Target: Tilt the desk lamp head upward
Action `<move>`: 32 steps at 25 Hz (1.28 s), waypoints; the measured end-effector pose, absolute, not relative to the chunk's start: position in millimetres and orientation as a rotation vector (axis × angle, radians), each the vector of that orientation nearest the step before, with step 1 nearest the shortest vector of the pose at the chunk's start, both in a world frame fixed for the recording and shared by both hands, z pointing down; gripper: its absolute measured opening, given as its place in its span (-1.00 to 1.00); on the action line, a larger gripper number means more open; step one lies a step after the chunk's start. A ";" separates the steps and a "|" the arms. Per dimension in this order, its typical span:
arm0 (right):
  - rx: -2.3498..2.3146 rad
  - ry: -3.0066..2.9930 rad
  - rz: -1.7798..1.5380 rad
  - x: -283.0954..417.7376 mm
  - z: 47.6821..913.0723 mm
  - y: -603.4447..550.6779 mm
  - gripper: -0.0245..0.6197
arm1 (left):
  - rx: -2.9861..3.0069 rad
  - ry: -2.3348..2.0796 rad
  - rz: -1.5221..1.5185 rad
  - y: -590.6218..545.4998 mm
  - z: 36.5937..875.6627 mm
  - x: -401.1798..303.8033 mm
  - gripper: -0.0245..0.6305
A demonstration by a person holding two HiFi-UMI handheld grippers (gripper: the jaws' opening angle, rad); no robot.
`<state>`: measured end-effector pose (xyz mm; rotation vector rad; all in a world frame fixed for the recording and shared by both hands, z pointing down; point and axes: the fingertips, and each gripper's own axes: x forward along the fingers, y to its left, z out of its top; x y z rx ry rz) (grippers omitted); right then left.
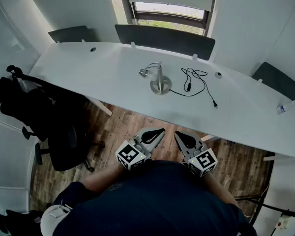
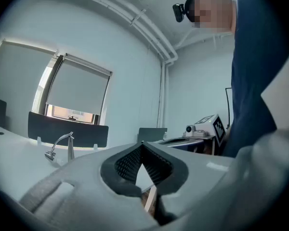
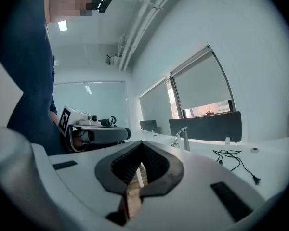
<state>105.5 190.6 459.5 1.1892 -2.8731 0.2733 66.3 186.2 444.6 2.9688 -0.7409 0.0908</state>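
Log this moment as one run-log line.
stage: not started | left claw: shut, empty | right claw: shut, empty | both: short of desk | lamp: on desk, untouched | lamp head: drooping

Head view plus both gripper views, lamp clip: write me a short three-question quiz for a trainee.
1. True or false: the left gripper has its tongs shut on the desk lamp.
2. In the head view, what lies on the desk just right of the lamp? A) black cable B) mug C) laptop
3. Short answer: are the right gripper tongs open or shut, and do they hold anything?

Key
1. False: the tongs are shut but empty, short of the desk.
2. A
3. Shut, with nothing between them.
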 end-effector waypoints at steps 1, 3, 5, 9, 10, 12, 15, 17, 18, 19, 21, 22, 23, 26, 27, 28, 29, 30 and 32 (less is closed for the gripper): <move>1.188 -2.871 0.273 105.6 460.4 190.1 -0.89 | 2.965 -0.743 0.091 185.6 444.9 66.0 -0.91; 1.187 -2.868 0.272 105.4 462.1 189.0 -0.89 | 2.960 -0.748 0.090 183.8 445.1 64.8 -0.91; 1.185 -2.864 0.271 104.2 463.2 187.6 -0.89 | 2.958 -0.756 0.087 181.3 445.1 62.5 -0.91; 1.186 -2.859 0.279 100.3 464.0 182.7 -0.89 | 2.956 -0.754 0.091 176.1 445.0 58.0 -0.91; 1.186 -2.857 0.282 98.8 464.4 180.9 -0.89 | 2.955 -0.753 0.092 174.5 444.8 56.9 -0.91; 1.184 -2.855 0.289 95.5 465.3 176.6 -0.89 | 2.951 -0.753 0.092 170.2 444.8 54.2 -0.91; 1.187 -2.859 0.299 89.1 465.4 166.2 -0.89 | 2.962 -0.758 0.105 159.9 445.0 48.2 -0.91; 1.195 -2.853 0.302 82.8 465.9 156.2 -0.89 | 2.972 -0.768 0.119 149.5 446.3 40.9 -0.91; 1.199 -2.848 0.306 79.3 466.8 150.7 -0.89 | 2.974 -0.773 0.124 143.8 447.4 36.7 -0.91; 1.203 -2.840 0.308 75.9 468.1 144.8 -0.89 | 2.977 -0.776 0.128 137.7 448.5 32.4 -0.91; 1.214 -2.823 0.313 69.2 470.4 131.5 -0.89 | 2.986 -0.775 0.139 124.5 450.5 23.8 -0.91; 1.221 -2.815 0.315 66.0 470.9 124.0 -0.89 | 2.988 -0.774 0.144 116.8 451.3 19.6 -0.91; 1.227 -2.809 0.317 62.6 470.9 115.8 -0.89 | 2.990 -0.773 0.147 107.8 451.8 15.3 -0.91; 1.247 -2.790 0.313 51.3 470.3 88.8 -0.89 | 3.002 -0.776 0.164 76.4 450.2 3.6 -0.91; 1.255 -2.783 0.312 47.3 470.2 79.7 -0.89 | 3.013 -0.776 0.176 65.4 449.2 0.0 -0.91; 1.263 -2.774 0.311 43.4 470.4 70.5 -0.89 | 3.020 -0.772 0.183 54.8 448.8 -3.8 -0.91; 1.273 -2.764 0.312 39.7 470.8 61.0 -0.89 | 3.019 -0.761 0.181 44.8 449.3 -7.6 -0.91; 1.283 -2.752 0.314 35.9 471.4 51.2 -0.89 | 3.012 -0.747 0.173 35.1 450.5 -11.8 -0.91; 1.309 -2.725 0.318 27.8 472.9 32.0 -0.89 | 3.000 -0.726 0.167 16.3 452.4 -21.4 -0.91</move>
